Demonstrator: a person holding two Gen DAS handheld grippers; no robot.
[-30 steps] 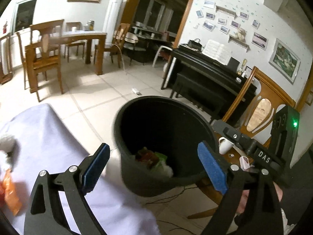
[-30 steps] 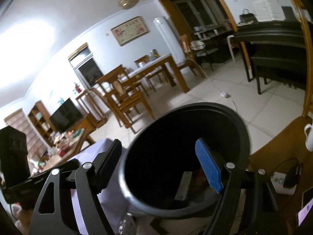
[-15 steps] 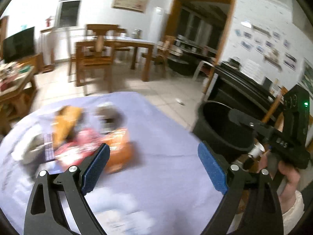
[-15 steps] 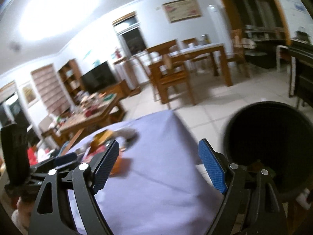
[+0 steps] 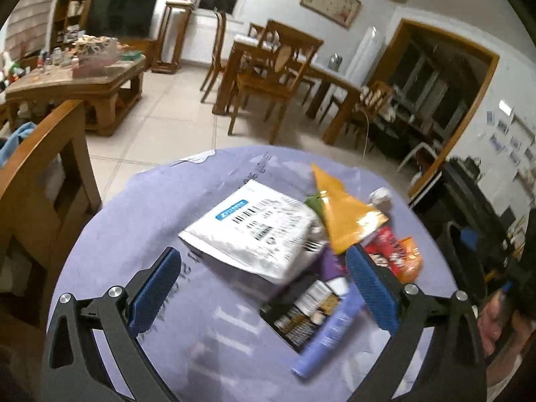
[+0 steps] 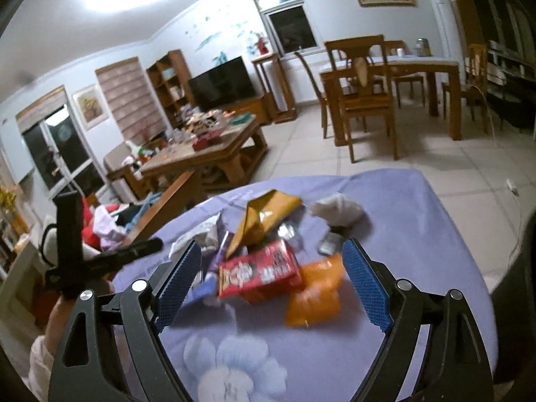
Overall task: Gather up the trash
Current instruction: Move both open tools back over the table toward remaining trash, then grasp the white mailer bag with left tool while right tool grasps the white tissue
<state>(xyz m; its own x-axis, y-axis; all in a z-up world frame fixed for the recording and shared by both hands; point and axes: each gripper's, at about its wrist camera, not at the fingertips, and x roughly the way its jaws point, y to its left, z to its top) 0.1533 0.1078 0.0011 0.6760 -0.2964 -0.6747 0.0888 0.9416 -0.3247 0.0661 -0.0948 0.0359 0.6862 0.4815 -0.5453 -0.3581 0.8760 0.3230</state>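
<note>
Tiled living room with wooden dining chairs (image 6: 361,100), a cluttered coffee table (image 6: 207,154) and a dark TV (image 6: 222,82) behind. In front, a table (image 6: 418,234) under a lilac flowered cloth, trash heaped near its middle. Left tool (image 5: 264,288) wide, jaws just opened further, nothing between the pads — hovering over a white mailer bag (image 5: 254,231), with a black printed packet (image 5: 301,311) and a lilac tube (image 5: 328,331) just beside the right-hand pad. Right tool (image 6: 271,284) also wide, jaws just opened a little more, nothing gripped — framing a red box (image 6: 261,273) lying on an orange wrapper (image 6: 315,298). Behind these, a yellow foil bag (image 6: 264,217) tilted up, and a crumpled white tissue (image 6: 338,209) a little apart. Images somewhat blurred.
</note>
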